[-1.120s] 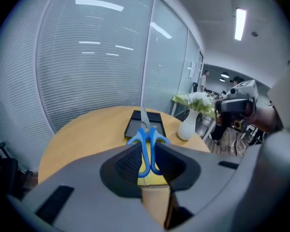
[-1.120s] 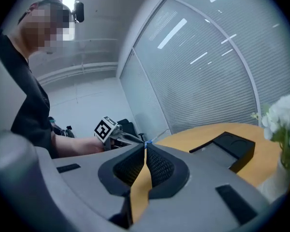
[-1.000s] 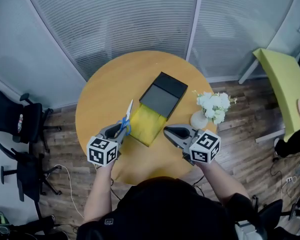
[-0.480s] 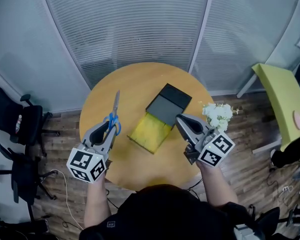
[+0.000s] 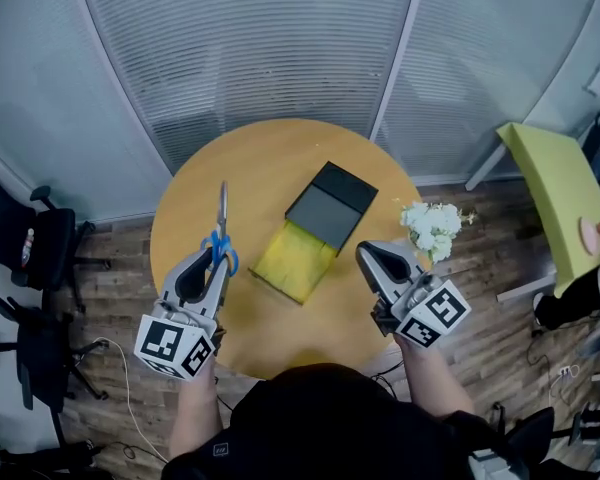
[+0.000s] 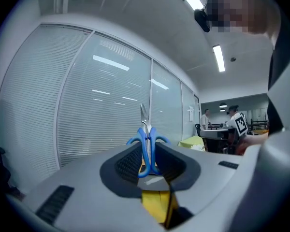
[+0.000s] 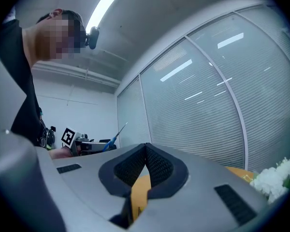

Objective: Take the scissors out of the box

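Since the earlier frame, the scissors (image 5: pixel 221 206) have come away from the left edge of the box (image 5: pixel 331 199) and now sit higher and further left, clear of the box. Both grippers have also risen toward the head camera. The scissors are held in the left gripper (image 5: pixel 210 267). Its jaws are closed on the blue handles, with the handle loops seated between the pads, as the left gripper view shows. The metal blades are closed and project straight out past the jaw tips, pointing away from the person. In the head view the scissors lie over the left portion of the round wooden table (image 5: pixel 270 153), well apart from the box. The box rests near the table's centre, set diagonally. It has a black section on the far side and a yellow section extending toward the person. The right gripper (image 5: pixel 367 256) is to the right of the box. Its jaw tips meet, with nothing between them. A bunch of white flowers (image 5: pixel 432 226) stands just beyond it at the table's right edge. Black office chairs (image 5: pixel 35 253) stand on the floor to the left. A green table (image 5: pixel 555 183) stands to the right. A curved glass wall with blinds (image 5: pixel 250 48) runs behind the table.
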The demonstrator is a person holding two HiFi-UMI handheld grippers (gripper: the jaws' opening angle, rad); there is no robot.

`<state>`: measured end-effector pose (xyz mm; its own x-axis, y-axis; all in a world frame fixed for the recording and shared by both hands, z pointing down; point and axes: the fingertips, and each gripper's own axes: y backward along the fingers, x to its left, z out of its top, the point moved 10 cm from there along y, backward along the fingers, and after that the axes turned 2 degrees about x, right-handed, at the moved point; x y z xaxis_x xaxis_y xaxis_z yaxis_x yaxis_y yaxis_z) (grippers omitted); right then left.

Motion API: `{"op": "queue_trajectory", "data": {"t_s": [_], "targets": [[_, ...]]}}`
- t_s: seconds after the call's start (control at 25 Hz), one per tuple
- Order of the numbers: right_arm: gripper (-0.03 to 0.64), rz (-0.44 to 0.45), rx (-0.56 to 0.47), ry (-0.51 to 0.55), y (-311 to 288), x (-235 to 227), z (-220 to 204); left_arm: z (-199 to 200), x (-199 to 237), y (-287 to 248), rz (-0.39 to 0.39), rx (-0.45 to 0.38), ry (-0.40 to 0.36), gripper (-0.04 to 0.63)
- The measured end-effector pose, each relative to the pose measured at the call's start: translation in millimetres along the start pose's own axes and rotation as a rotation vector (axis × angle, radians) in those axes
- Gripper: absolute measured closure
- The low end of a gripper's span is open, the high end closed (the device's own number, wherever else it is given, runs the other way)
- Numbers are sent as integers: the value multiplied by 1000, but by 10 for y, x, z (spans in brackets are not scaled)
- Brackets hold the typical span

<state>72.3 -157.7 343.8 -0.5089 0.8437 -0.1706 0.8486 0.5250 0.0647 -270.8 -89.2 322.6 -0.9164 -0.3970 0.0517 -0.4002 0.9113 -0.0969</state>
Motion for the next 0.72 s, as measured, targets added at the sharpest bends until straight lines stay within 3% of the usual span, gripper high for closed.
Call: {"op": "queue_trajectory", "data": {"t_s": [0.2,0.44,0.72], "targets": [[581,-14,4,-32,28,-114,-27,-132,26,-62,-11,19,19,502],[581,-11,53,22,-15,-267,160,-115,85,-106,-30,62,-27,502],[581,-95,-15,41,133,-337,292,-5,95,-103,-29,47,-32,502]]}}
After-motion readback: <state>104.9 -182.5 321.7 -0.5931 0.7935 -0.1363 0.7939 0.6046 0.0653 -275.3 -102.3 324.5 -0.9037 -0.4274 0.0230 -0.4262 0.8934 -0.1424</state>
